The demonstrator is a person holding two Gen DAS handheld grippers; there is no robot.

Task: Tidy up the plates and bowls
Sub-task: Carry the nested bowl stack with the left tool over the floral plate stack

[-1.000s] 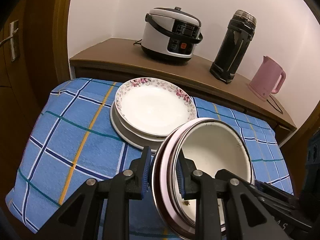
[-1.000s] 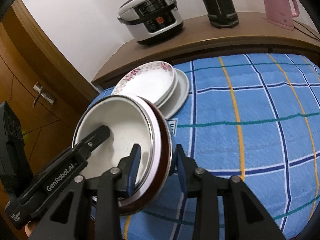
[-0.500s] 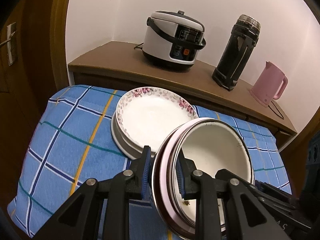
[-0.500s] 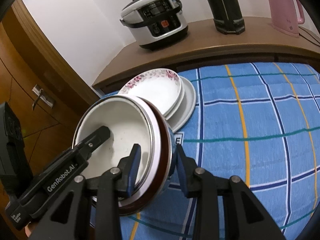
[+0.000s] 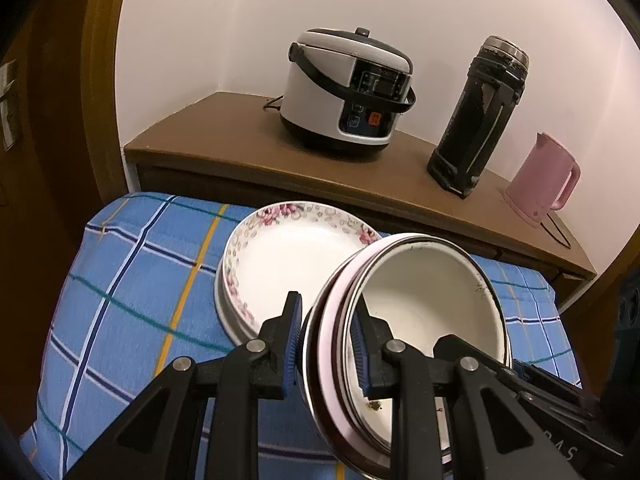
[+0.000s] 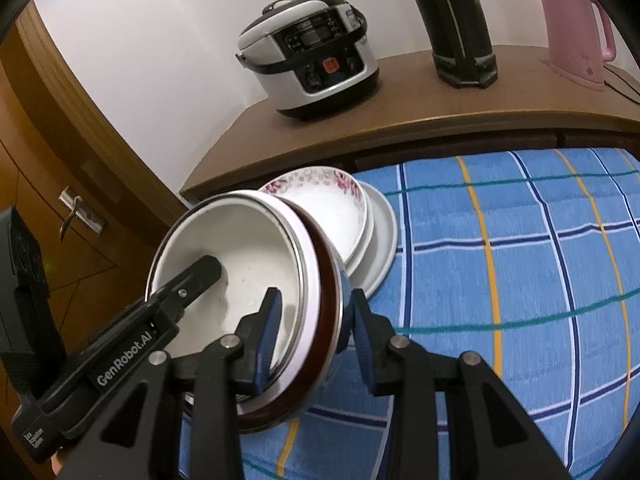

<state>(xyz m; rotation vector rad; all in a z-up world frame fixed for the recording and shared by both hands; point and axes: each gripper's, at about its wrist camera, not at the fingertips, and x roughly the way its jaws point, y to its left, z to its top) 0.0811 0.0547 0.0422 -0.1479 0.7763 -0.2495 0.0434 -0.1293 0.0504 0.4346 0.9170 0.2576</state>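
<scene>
Holding a stack of bowls (image 5: 424, 304) with both claws, I have it lifted above the blue checked cloth (image 5: 132, 280). My left gripper (image 5: 326, 344) is clamped on the near rim of the stack, one blue pad outside and one inside the white top bowl. My right gripper (image 6: 314, 334) is clamped on the other side of the same rim, one pad inside the bowl and one pad against the outside wall. In the right view I can see the left claw's black finger lying inside the white bowl.

The stack has a white bowl on top, then a pink rim, then a dark brown rim under it. It tilts a little, so I can look down into the white bowl. Small dark crumbs sit near the bottom of it.

Behind the bowls is a pile of plates (image 5: 296, 256) lying on the cloth. The top plate has pink flowers around its edge, and plain white plates lie below it. In both views the bowl stack covers part of the plate pile.

Past the cloth is a brown wooden counter (image 5: 224, 136). On it stand a white and black rice cooker (image 5: 344, 88), a tall black flask (image 5: 476, 120) and a pink kettle (image 5: 540, 180). A brown door with a metal handle (image 6: 74, 216) is at the left.
</scene>
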